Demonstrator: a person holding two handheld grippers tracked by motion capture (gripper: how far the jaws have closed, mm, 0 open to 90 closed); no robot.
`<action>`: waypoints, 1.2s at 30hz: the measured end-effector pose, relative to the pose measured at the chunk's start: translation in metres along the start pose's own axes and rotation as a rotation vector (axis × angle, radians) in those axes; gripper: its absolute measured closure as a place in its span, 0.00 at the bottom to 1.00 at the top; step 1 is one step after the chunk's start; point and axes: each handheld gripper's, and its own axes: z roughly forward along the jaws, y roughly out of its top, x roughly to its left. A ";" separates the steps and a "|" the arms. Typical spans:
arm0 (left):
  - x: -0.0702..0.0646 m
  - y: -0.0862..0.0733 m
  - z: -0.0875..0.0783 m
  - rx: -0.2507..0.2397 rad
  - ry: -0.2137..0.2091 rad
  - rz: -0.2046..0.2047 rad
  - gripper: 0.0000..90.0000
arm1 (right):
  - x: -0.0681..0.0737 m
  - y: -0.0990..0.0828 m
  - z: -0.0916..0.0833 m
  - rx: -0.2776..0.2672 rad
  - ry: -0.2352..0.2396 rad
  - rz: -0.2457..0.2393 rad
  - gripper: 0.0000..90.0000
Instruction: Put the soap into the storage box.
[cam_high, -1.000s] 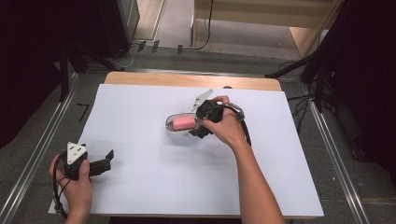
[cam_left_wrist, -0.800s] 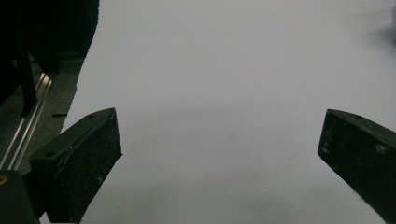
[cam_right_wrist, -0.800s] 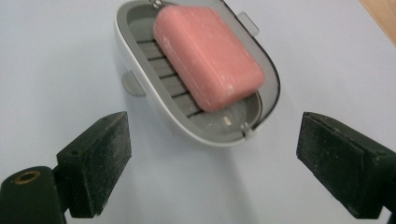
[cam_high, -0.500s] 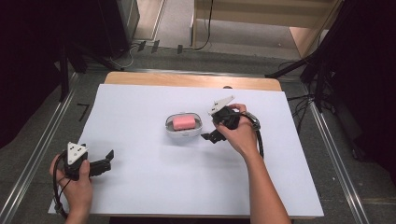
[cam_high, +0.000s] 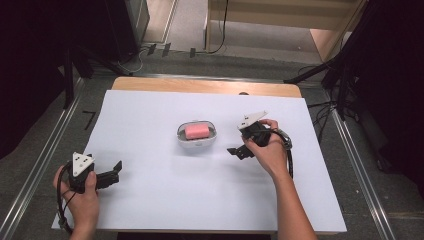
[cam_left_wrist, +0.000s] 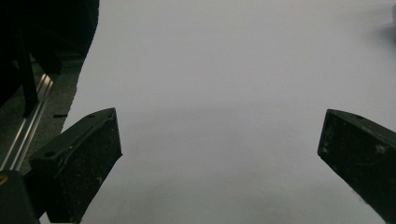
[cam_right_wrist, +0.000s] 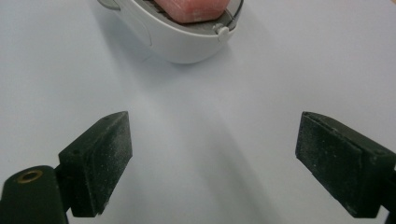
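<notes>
Right of soap dish (cam_high: 196, 136), right gripper (cam_high: 239, 151) nearer, jaws apart, empty; pink soap (cam_high: 196, 131) inside; left gripper (cam_high: 114, 172) far, open.

You have a pink bar of soap (cam_high: 196, 131) lying flat in a white oval soap dish (cam_high: 196, 142), its long side running left to right in the high view. The dish sits upright on the white surface (cam_high: 165, 200), around the middle and toward the far half. In the right gripper view, the pink bar rests on the dish's grey inner grid, and the dish's rounded white wall faces you.
</notes>
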 end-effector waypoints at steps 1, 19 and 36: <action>0.000 0.000 0.000 0.000 0.000 0.000 0.00 | 0.000 -0.003 -0.001 -0.002 -0.003 0.003 0.13; -0.001 0.000 0.000 0.005 0.003 0.008 0.00 | -0.004 -0.038 -0.018 -0.035 -0.034 0.060 0.14; -0.001 0.000 0.000 0.007 0.002 0.013 0.00 | -0.003 -0.069 -0.032 -0.083 -0.047 0.116 0.14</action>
